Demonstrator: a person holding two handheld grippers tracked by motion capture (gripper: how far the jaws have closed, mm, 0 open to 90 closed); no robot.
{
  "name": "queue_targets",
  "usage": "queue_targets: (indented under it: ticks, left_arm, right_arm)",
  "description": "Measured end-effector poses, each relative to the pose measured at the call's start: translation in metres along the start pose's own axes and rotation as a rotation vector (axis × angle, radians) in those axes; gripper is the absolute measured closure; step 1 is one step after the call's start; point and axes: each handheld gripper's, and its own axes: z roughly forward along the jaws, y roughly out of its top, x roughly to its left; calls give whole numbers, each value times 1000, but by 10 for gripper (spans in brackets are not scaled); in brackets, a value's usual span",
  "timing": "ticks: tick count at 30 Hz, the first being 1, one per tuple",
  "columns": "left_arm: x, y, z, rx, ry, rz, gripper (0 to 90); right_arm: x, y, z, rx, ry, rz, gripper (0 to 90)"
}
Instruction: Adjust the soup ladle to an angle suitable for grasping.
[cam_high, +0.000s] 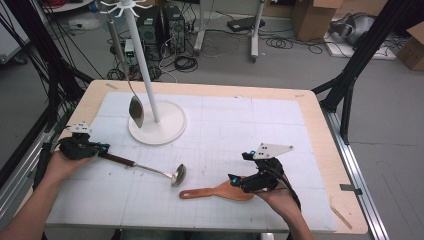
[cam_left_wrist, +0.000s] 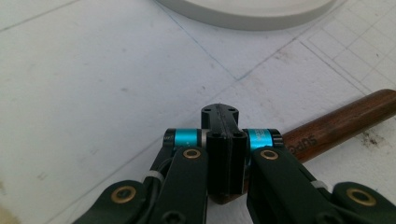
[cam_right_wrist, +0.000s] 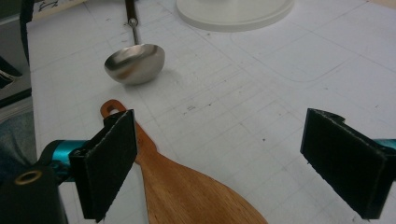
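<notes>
A ladle lies on the white mat, its steel bowl (cam_high: 178, 174) toward the middle and its dark wooden handle (cam_high: 116, 159) pointing left. My left gripper (cam_high: 102, 148) sits at the handle's end. In the left gripper view its jaws (cam_left_wrist: 219, 112) are shut, pads together, with the handle (cam_left_wrist: 341, 119) running underneath them. A wooden spatula (cam_high: 215, 191) lies near the front edge. My right gripper (cam_high: 239, 167) stands open over its blade (cam_right_wrist: 187, 196), nothing held. The ladle bowl (cam_right_wrist: 135, 63) lies beyond it.
A white stand (cam_high: 159, 125) with a tall pole and hooks rises at the back left of the mat; a metal spoon (cam_high: 136, 111) hangs from it. Its round base (cam_right_wrist: 233, 14) (cam_left_wrist: 247, 14) lies ahead of both grippers. Black frame legs flank the table.
</notes>
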Motion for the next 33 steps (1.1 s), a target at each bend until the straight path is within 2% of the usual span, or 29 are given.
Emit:
queue_targets:
  ticks: [5, 15, 20, 33]
  left_arm:
    - [3, -2, -8, -19, 18, -9, 896]
    - [5, -11, -16, -14, 38, -22, 896]
    - [6, -15, -15, 0, 39, -24, 896]
    - [5, -18, -17, -13, 25, -16, 896]
  right_arm:
    - [0, 1, 1, -1, 3, -6, 101]
    - [0, -1, -1, -4, -3, -2, 101]
    - [1, -1, -2, -4, -2, 2, 101]
    - [0, -1, -1, -5, -3, 3, 101]
